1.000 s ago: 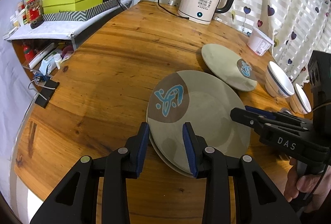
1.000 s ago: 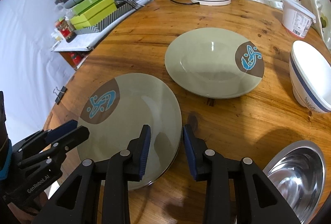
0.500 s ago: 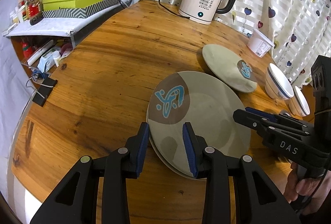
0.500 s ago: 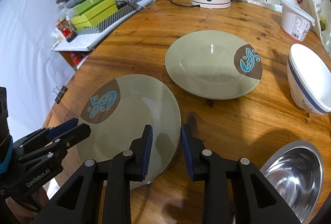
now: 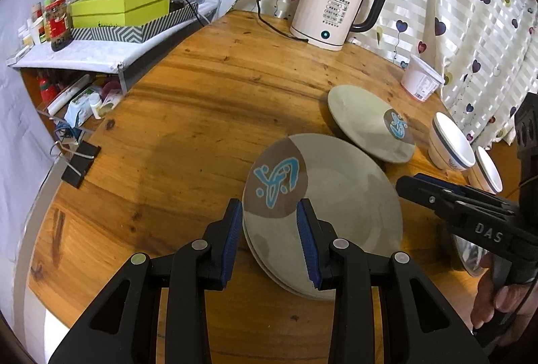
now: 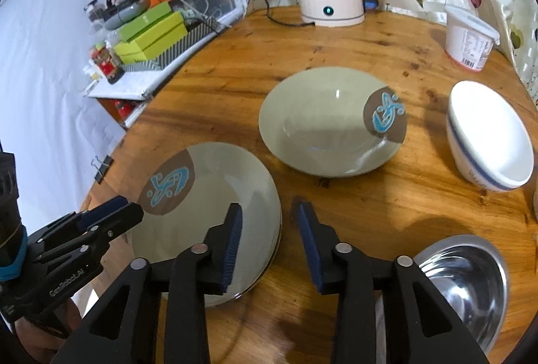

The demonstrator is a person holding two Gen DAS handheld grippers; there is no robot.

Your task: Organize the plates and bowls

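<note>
Plates being stacked; one plate left to gather.

The stack (image 6: 205, 212) is being flanked near the table's (image 5: 188, 115) front edge, with the left gripper (image 5: 270, 243) and the right gripper (image 6: 269, 246) both being held apart, nothing clamped. The third plate (image 6: 322, 132) is lying just beyond, beside the white bowl (image 6: 487, 135); the steel bowl (image 6: 467, 276) is sitting by the right gripper. A shallow pinch on the glazed rim is being risked: the plate could be tipped or slid into the bowl, or the stack nudged towards the edge.

Two stacked grey-green plates (image 6: 208, 212) – third plate (image 6: 322, 125) apart; white blue-striped bowl (image 6: 487, 138), steel bowl (image 6: 470, 276).
</note>
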